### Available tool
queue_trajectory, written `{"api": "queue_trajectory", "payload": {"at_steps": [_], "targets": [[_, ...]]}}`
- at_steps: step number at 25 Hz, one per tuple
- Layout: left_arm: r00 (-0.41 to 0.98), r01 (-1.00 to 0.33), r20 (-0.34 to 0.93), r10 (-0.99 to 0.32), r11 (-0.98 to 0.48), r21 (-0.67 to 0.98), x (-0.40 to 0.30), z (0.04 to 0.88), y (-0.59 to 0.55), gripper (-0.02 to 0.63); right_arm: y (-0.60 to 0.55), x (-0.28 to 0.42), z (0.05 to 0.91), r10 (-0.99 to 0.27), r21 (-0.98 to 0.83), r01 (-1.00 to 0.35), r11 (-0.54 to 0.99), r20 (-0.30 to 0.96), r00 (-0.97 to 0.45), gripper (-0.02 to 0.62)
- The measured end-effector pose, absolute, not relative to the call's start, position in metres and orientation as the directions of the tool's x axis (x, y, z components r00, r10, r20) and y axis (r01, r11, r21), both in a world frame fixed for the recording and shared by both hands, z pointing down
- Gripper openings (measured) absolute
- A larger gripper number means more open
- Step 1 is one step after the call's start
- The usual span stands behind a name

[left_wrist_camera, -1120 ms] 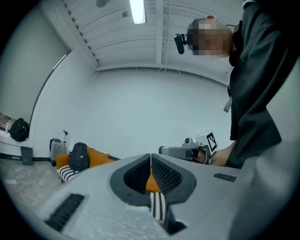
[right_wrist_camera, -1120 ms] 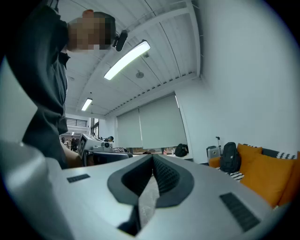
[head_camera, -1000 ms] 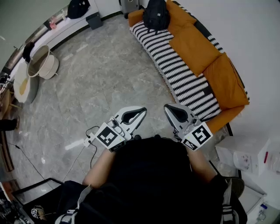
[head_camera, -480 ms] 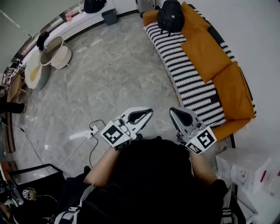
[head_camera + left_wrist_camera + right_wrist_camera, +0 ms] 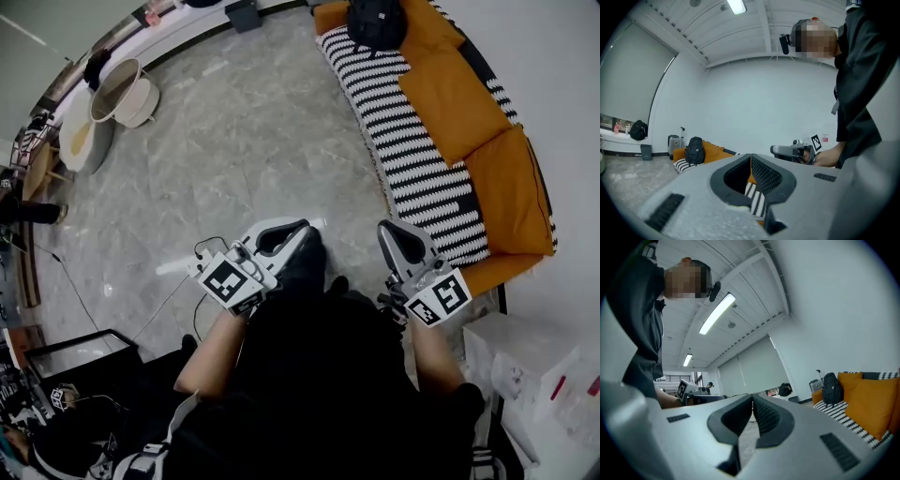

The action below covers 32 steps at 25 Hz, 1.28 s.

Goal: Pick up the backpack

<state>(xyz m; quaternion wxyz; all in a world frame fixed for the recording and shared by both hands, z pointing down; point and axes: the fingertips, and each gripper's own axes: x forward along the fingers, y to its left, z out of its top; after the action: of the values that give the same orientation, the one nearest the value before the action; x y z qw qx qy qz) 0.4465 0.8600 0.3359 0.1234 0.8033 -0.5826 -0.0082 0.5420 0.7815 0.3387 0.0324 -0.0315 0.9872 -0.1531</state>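
The black backpack (image 5: 375, 21) stands upright at the far end of the orange sofa (image 5: 469, 103), on its striped blanket (image 5: 412, 159). It also shows small in the left gripper view as the backpack (image 5: 695, 151) and in the right gripper view as the backpack (image 5: 830, 387). Both grippers are held in front of the person's body, far short of it. My left gripper (image 5: 305, 226) is shut with nothing in it, its jaws meeting at the tip (image 5: 751, 156). My right gripper (image 5: 385, 229) is likewise shut and empty (image 5: 752, 400).
A grey suitcase (image 5: 673, 142) stands beside the sofa's far end. A round tub (image 5: 131, 92) and a pale round table (image 5: 77, 142) sit at the far left. A power strip with cables (image 5: 187, 272) lies on the marble floor. White boxes (image 5: 525, 370) stand at the right.
The view has shifted, so the sofa and backpack now lie higher and further right in the head view. Both grippers stayed shut. A dark shoe now shows beside the left gripper.
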Motion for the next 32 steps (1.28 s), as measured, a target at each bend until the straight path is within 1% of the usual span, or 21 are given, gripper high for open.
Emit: {"api": "queue_trajectory", "payload": {"at_steps": [7,12,17,24,32], "targets": [[0.337,-0.926,0.119,-0.934,-0.305,0.223,0.425,0.346,0.835,0.023,0.76,0.52,0.343,-0.076,-0.308,-0.061,0.95,-0.037,-0.996,0.028],[0.351,-0.914,0.068,-0.934,-0.326,0.242,0.396,0.346,0.796,0.023,0.731,0.494,0.344,-0.077,-0.289,-0.076,0.954,0.007,-0.997,0.028],[0.349,-0.907,0.016,-0.937,-0.333,0.258,0.349,0.343,0.756,0.024,0.691,0.451,0.339,-0.079,-0.268,-0.087,0.959,0.037,-0.996,0.028],[0.35,-0.902,-0.001,-0.937,-0.337,0.268,0.274,0.346,0.718,0.023,0.649,0.374,0.33,-0.08,-0.238,-0.091,0.967,0.056,-0.995,0.028],[0.337,-0.901,-0.012,-0.941,-0.326,0.287,0.215,0.368,0.69,0.025,0.606,0.324,0.341,-0.107,-0.238,-0.125,0.963,0.086,-0.991,0.028]]}}
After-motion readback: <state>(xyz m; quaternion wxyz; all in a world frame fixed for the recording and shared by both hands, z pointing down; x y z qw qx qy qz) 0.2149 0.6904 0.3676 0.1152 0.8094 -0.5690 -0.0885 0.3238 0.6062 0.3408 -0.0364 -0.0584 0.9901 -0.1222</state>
